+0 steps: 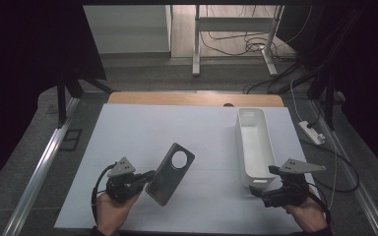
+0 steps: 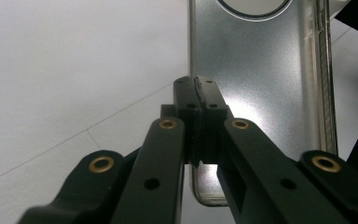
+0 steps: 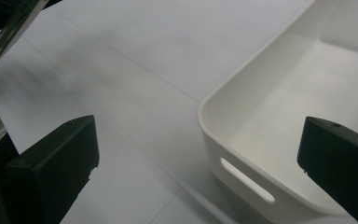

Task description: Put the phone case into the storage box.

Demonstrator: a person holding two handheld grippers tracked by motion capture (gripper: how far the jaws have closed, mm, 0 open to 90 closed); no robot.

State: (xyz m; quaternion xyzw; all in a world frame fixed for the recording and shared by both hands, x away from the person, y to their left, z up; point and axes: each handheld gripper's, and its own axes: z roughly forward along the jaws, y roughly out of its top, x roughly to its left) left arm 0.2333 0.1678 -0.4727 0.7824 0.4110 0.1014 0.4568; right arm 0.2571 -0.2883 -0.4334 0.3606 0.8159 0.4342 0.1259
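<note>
Left gripper (image 1: pixel 150 176) clamped on a phone case (image 1: pixel 171 172), right gripper (image 3: pixel 198 163) spread wide.
The case is held above the desk (image 1: pixel 177 128) at about 7 o'clock; the white bin (image 1: pixel 254 145), at 3 o'clock, has only bare floor visible inside, with the right gripper at its near end.

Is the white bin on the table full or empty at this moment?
Empty. The white bin shows a bare white floor and walls in the high view, and the right gripper view shows the near end of its inside bare too.

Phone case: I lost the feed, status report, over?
Left gripper shut on phone case, lifted off table. Right gripper open beside white bin. Nothing between.
</note>
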